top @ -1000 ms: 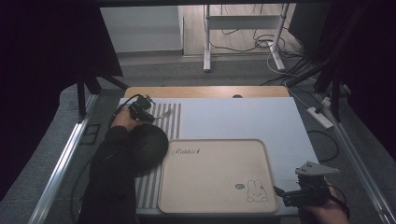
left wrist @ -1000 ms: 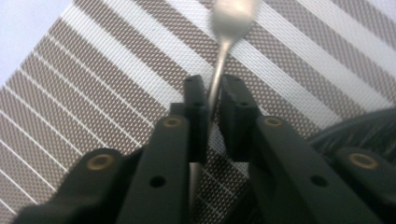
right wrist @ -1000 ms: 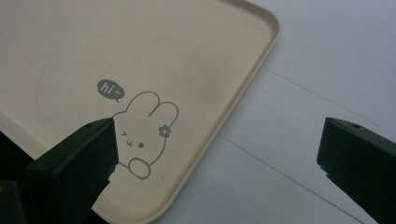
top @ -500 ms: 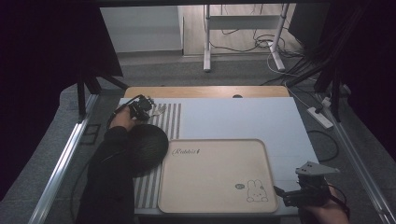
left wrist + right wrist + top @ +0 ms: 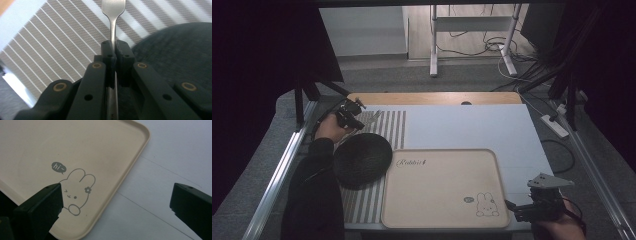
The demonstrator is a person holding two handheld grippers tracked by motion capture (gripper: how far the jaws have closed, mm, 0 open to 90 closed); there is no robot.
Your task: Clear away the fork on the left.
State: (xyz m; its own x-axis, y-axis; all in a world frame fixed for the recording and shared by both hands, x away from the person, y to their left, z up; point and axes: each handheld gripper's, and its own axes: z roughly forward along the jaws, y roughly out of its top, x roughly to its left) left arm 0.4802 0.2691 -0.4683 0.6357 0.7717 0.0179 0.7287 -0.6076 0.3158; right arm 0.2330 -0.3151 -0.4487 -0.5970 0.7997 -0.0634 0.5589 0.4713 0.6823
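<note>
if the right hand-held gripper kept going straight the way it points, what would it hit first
Probably the near right corner of the beige tray: the right hand-held gripper is open, its jaws astride the tray's rim near the rabbit drawing. Depth is unclear, so it might meet the white table instead.

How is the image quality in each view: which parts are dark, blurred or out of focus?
High view: dark surroundings, while the pale tray and table are evenly lit and slightly soft. Left gripper view: the fork clamped in the left gripper looks bright and blurred at the top, and the dark round mat is soft. Right gripper view: the right gripper frames a sharp rabbit print; no glare.
</note>
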